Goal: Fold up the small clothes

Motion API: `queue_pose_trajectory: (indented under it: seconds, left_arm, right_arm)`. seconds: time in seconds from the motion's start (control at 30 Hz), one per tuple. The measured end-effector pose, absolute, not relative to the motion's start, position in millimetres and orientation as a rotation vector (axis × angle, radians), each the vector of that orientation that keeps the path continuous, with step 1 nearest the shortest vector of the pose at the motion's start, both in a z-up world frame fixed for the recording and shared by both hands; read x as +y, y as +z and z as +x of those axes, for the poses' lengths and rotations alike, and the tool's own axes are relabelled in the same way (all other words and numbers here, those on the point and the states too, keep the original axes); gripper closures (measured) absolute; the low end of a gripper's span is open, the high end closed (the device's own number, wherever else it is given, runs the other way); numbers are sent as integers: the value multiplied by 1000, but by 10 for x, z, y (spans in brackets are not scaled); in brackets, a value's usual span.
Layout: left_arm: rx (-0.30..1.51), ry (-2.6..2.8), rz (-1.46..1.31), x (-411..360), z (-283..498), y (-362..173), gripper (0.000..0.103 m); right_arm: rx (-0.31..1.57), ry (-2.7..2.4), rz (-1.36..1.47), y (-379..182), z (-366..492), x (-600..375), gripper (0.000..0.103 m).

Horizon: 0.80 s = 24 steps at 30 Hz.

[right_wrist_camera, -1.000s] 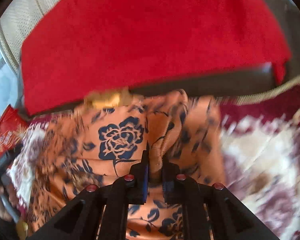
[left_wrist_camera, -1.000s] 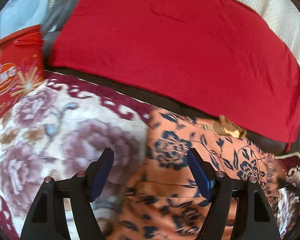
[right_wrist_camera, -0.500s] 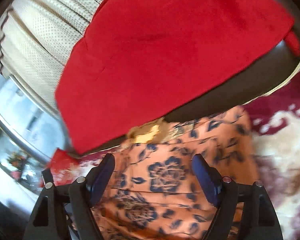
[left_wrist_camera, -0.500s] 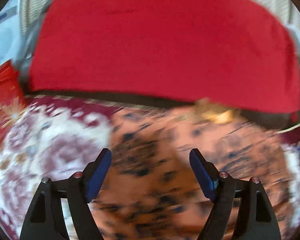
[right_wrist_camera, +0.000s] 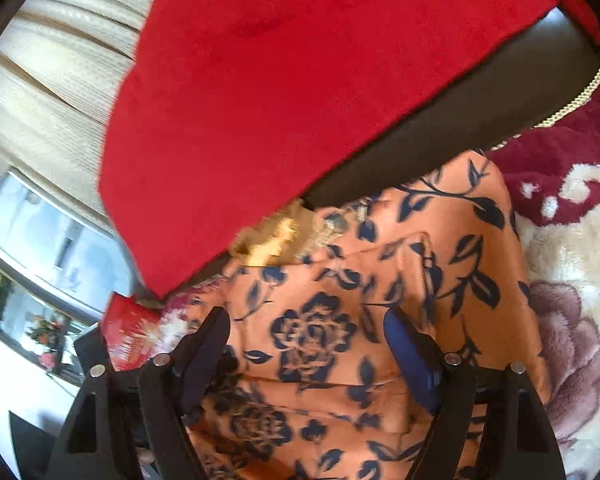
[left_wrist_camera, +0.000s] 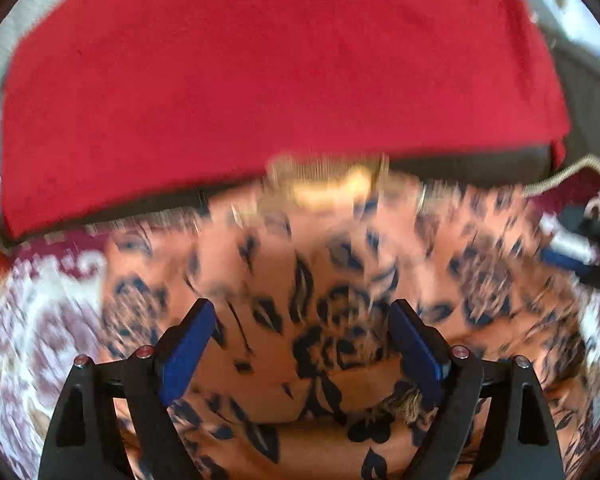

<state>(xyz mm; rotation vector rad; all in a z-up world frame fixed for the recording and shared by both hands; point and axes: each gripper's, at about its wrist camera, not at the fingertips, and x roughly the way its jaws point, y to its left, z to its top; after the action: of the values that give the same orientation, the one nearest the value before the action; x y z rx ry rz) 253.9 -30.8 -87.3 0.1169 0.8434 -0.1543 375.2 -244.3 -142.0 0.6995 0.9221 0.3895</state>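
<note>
An orange garment with dark blue flowers lies on a floral blanket, with gold trim at its far edge. My left gripper is open and empty above the garment's middle; this view is blurred. In the right wrist view the garment lies in folded layers, with its gold trim at the far end. My right gripper is open and empty above it. The other gripper shows at the right edge of the left wrist view.
A red cloth covers a dark headboard or cushion behind the garment, also in the right wrist view. A red printed bag lies at the left. Cream curtains and a window are beyond. The blanket extends right.
My right gripper let go of the garment, opened and pulled back, tilting. My left gripper swung right from the garment's left edge to over its middle, still open.
</note>
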Motion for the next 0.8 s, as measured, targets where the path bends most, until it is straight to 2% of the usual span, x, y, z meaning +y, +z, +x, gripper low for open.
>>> queue_pose_trajectory:
  seconds: [0.07, 0.13, 0.2, 0.3, 0.37, 0.43, 0.5, 0.53, 0.67, 0.8]
  left_arm:
    - [903, -72, 210, -323, 2631, -1028, 13]
    - [997, -101, 142, -183, 2710, -1197, 11]
    - [963, -100, 28, 7, 2628, -1057, 11]
    - [868, -57, -23, 154, 2575, -751, 12]
    - [866, -81, -48, 120, 2587, -711, 12]
    - [970, -113, 44, -79, 2759, -961, 11]
    - [1033, -86, 115, -195, 2853, -1232, 2]
    - [1021, -80, 59, -114, 2830, -1154, 2]
    - [913, -97, -25, 379, 2454, -660, 3]
    - [814, -85, -54, 1067, 1758, -367, 3]
  right_arm:
    - [954, 380, 701, -1550, 3782, -2434, 18]
    - [1018, 358, 738, -1758, 3795, -2580, 19]
    - [986, 352, 743, -1627, 3746, -2577, 18]
    - [927, 372, 675, -1349, 3697, -2474, 17]
    - [892, 437, 680, -1233, 3707, -2375, 17]
    - [892, 442, 661, -1244, 3831, -2262, 16]
    - [972, 410, 655, -1554, 4081, -2206, 13]
    - [1074, 361, 673, -1800, 4192, -2217, 22]
    - [961, 381, 658, -1495, 3893, -2294, 21]
    - [913, 384, 538, -1105, 3105, -2527, 21]
